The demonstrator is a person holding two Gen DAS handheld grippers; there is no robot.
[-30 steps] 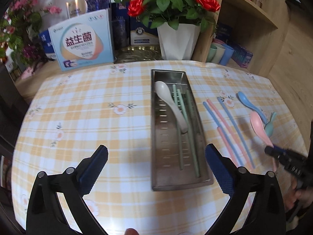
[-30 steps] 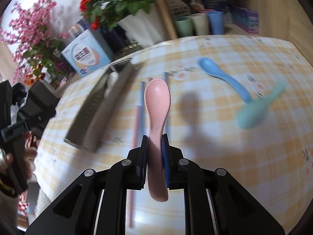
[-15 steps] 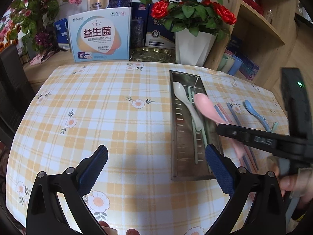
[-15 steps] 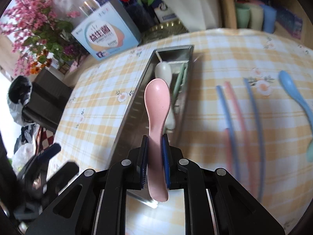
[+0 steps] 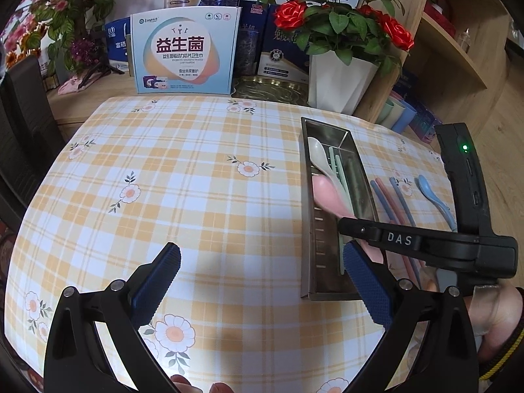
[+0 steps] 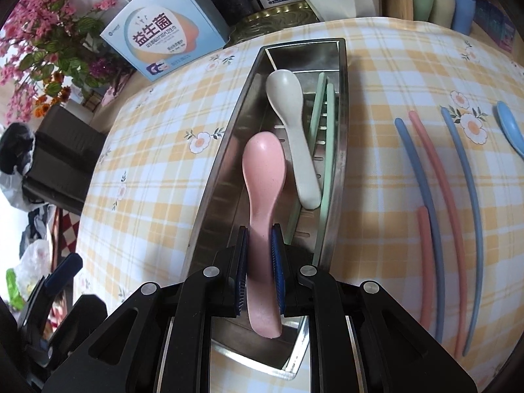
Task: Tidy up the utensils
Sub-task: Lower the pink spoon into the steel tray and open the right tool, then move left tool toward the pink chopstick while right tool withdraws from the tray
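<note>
Between right gripper (image 6: pixel 258 268) jaws, pink spoon (image 6: pixel 263 177)

The long tray (image 6: pixel 340 150) is brushed metal, shiny enough to mirror the light along its walls, with slots punched in its floor. The pink spoon (image 6: pixel 263 177) looks like matt plastic, faintly speckled; the white spoon (image 6: pixel 290 121) beside it has the same dull, smooth finish. The right gripper (image 6: pixel 259 263) has black, semi-gloss plastic arms and blue pads (image 6: pixel 276 262) with a ridged, rubbery texture. The tablecloth (image 5: pixel 196 196) is smooth and slightly glossy. The far box (image 5: pixel 185 49) is printed card, and the shelf (image 5: pixel 458 65) on the right is pale wood.
</note>
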